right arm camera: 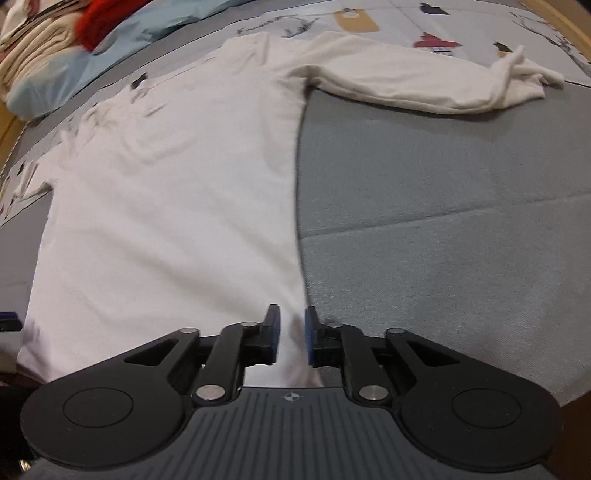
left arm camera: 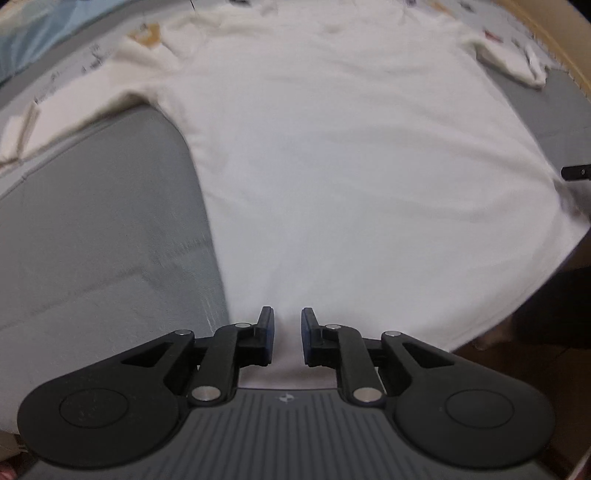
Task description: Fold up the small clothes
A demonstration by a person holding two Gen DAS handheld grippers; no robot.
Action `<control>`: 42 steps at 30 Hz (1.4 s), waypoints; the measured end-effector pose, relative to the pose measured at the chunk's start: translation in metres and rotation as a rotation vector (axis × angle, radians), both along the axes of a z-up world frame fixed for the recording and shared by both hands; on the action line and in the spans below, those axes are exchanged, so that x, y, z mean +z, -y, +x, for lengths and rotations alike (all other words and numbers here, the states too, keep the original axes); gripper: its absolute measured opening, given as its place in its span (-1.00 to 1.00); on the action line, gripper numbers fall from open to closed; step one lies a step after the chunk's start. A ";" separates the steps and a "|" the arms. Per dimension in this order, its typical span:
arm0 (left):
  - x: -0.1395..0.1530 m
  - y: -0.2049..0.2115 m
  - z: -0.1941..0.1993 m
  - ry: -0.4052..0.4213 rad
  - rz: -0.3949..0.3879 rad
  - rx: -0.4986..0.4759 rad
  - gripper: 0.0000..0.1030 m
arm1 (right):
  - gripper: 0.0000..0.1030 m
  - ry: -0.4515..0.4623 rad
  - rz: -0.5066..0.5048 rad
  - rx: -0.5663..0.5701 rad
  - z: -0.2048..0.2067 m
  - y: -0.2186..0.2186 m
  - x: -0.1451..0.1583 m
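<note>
Left wrist view: a grey mat (left arm camera: 103,229) covers the work surface, and a white long-sleeved shirt (left arm camera: 351,177) lies spread flat on it, filling most of the frame. Taking the shirt as the landmark, a sleeve runs off its upper left corner across a patterned sheet (left arm camera: 88,59), with a pale blue cloth (left arm camera: 40,33) beyond that in the far left corner. The other sleeve (left arm camera: 513,59) ends bunched at the shirt's upper right, close to a wooden edge (left arm camera: 561,48). At the shirt's right edge a dark tip of the other tool (left arm camera: 574,172) pokes in. The left gripper (left arm camera: 287,334) points steeply down over the shirt's near hem; its jaws stand a little apart, with white fabric seen between the blue pads (left arm camera: 272,332) but no pinch on it.

Right wrist view: the same shirt (right arm camera: 166,203) fills the left half, and bare grey mat (right arm camera: 443,221) lies to its right. A sleeve (right arm camera: 424,88) stretches from the shirt's upper right across the mat, its cuff crumpled at the patterned sheet (right arm camera: 406,26). Beyond the shirt's upper left sit a blue cloth (right arm camera: 122,37), something red (right arm camera: 103,18) and a pile of beige fabric (right arm camera: 33,33). The right gripper (right arm camera: 292,334) tilts down at the shirt's near right corner, right at its side edge. Its jaws are slightly parted; cloth lies in the gap, and the pads (right arm camera: 308,336) do not press on it.
</note>
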State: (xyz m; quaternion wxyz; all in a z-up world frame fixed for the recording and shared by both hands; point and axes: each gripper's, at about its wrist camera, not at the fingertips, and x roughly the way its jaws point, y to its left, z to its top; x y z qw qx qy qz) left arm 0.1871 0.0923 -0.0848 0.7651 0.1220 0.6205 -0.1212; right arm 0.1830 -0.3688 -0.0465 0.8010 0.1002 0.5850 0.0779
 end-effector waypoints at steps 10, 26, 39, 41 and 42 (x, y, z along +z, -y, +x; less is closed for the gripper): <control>0.010 0.021 -0.004 0.090 0.085 -0.043 -0.04 | -0.25 0.084 -0.082 0.019 0.001 -0.018 0.013; 0.098 0.040 0.035 0.553 0.006 0.233 0.58 | -0.26 0.452 -0.104 -0.079 0.026 -0.039 0.045; 0.113 0.054 0.044 0.641 -0.069 0.257 0.67 | -0.28 0.611 -0.090 -0.198 0.030 -0.075 0.067; 0.114 0.046 0.047 0.640 -0.077 0.296 0.68 | -0.29 0.627 -0.097 -0.203 0.031 -0.081 0.068; 0.113 0.041 0.048 0.641 -0.075 0.313 0.68 | -0.29 0.631 -0.099 -0.203 0.032 -0.084 0.068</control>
